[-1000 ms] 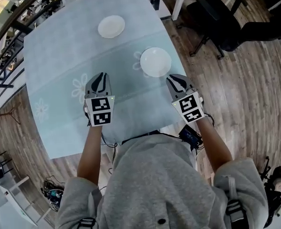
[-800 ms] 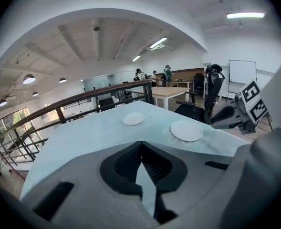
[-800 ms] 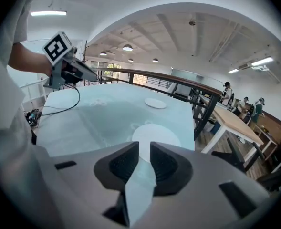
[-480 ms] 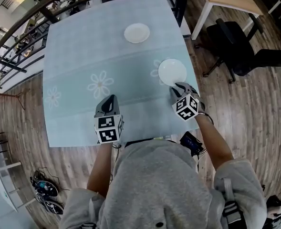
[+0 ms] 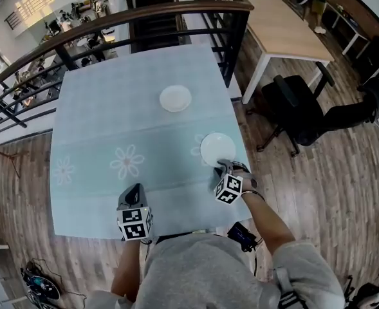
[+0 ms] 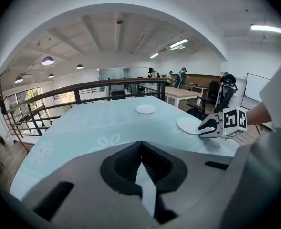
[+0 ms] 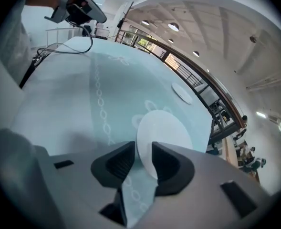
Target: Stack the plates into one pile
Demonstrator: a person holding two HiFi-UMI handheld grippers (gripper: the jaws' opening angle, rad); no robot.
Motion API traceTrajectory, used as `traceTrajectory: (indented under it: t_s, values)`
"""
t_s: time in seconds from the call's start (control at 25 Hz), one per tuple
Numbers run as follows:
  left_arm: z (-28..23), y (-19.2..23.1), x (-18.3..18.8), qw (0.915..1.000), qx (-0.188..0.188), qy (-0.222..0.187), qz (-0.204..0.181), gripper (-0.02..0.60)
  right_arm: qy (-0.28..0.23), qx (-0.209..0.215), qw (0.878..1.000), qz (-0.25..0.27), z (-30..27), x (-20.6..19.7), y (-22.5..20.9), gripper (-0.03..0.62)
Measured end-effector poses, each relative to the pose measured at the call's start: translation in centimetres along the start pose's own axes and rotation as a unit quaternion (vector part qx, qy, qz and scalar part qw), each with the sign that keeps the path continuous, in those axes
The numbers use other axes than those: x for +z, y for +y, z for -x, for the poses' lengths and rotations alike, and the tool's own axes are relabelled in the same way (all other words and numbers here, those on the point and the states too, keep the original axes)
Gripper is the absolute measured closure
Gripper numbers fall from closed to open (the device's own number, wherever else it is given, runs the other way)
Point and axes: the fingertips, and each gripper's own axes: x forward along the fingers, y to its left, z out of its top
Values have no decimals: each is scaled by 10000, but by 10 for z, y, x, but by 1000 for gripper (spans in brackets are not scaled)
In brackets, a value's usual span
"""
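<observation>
Two white plates lie apart on a pale blue flowered table (image 5: 99, 121). The far plate (image 5: 175, 98) (image 6: 145, 109) (image 7: 182, 93) sits mid-table. The near plate (image 5: 217, 149) (image 6: 190, 125) (image 7: 164, 130) lies by the right edge. My right gripper (image 5: 222, 167) (image 7: 143, 148) is low at this plate's near rim; its jaws are open, with the rim between them and a gap on the left side. From the left gripper view my right gripper (image 6: 209, 126) meets the plate's edge. My left gripper (image 5: 135, 189) (image 6: 141, 151) is shut on nothing near the front edge, far from both plates.
A dark railing (image 5: 176, 11) runs behind the table. To the right stand a wooden desk (image 5: 286, 31) and a black office chair (image 5: 298, 114) on the wood floor. The table's right edge (image 5: 240, 166) lies close beside the near plate.
My right gripper has sunk and rolled onto the near plate's rim. My left gripper has shut and drawn back toward the table's front edge. The head view has tilted up.
</observation>
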Motion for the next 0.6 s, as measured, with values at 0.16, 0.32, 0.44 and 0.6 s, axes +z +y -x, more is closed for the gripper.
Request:
traceTrajectory:
  t_s: [0.16,0.32,0.44,0.6]
  values:
    - [-3,-2,3,10000,-4,-37,-34,562,-76,124,9996,-232,1,-3,-3,484]
    - [-4,-4,5,10000,-21,-19,-51,562,-133,226,9985,-477,0,-2,-1,513]
    - [-7,-11,10,9999,-39,-76,-109,561,31,329,9990,-292,-2,-3,-6,528]
    - [1,-15,9,9997,22,-108,-199,561,145,297,9994,134,-1,-2,-4,548]
